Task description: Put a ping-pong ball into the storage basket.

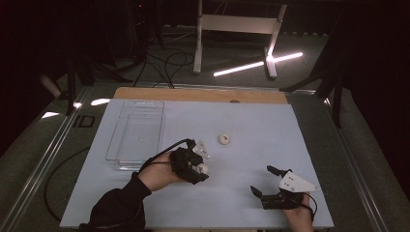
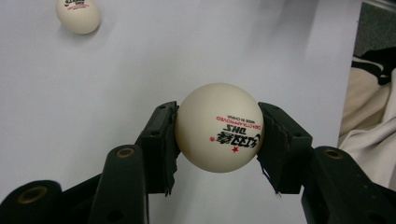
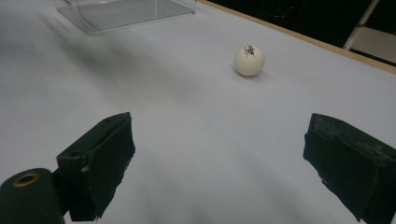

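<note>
A white ping-pong ball with black and red print sits squeezed between the two black pads of my left gripper, held off the pale blue table. From above, that gripper is near the table's middle, and the ball shows at its tip. A second white ball rests on the table farther back; it is also the ball at the top left of the left gripper view and the ball ahead of the right gripper. My right gripper stands open and empty at the front right.
A clear plastic tray lies at the table's left, just behind my left hand; the tray is also at the top of the right gripper view. The table's wooden far edge runs across the back. A white frame stands on the floor beyond.
</note>
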### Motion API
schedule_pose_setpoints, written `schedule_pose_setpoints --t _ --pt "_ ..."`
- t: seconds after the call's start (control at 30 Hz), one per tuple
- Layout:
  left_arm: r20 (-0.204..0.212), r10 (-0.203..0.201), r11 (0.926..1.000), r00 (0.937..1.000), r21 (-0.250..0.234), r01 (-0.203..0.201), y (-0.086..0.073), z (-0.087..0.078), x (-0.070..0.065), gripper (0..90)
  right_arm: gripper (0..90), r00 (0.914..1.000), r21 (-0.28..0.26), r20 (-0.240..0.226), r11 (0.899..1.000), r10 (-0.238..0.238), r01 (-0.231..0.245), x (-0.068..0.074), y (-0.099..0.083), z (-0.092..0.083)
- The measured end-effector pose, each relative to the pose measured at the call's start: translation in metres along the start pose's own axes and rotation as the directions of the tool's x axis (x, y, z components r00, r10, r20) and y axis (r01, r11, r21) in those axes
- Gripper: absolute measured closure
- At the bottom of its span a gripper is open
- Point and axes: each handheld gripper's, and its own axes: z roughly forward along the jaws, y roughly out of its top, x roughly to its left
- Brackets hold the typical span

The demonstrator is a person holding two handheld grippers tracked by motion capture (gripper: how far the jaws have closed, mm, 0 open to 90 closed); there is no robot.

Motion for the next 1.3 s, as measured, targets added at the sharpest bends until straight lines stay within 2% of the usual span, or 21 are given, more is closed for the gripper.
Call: schedule_pose_setpoints --t 0.43,0.8,0.97,1.3 --pt "-0.013 -0.023 0.9996 0.9996 -0.015 0.023 -0.014 -0.015 0.006 52.1 8.5 1.0000 -0.001 -0.007 1.000 -0.007 0.007 0.001 0.000 0.001" --pt "-0.061 -0.051 0.9982 0.9969 -0.033 0.049 -0.026 -0.035 0.017 52.1 8.5 1.0000 0.002 -0.009 1.000 -0.005 0.005 0.001 0.000 0.001" --pt "-0.062 -0.062 0.9976 0.9961 -0.033 0.061 -0.033 -0.046 0.021 52.1 8.5 1.0000 0.002 -0.008 1.000 -0.005 0.005 0.001 0.000 0.001" --pt "-0.105 -0.118 0.9911 0.9875 -0.075 0.110 -0.049 -0.069 0.032 52.1 8.5 1.0000 0.006 -0.010 1.000 -0.001 0.001 0.002 0.000 0.002"
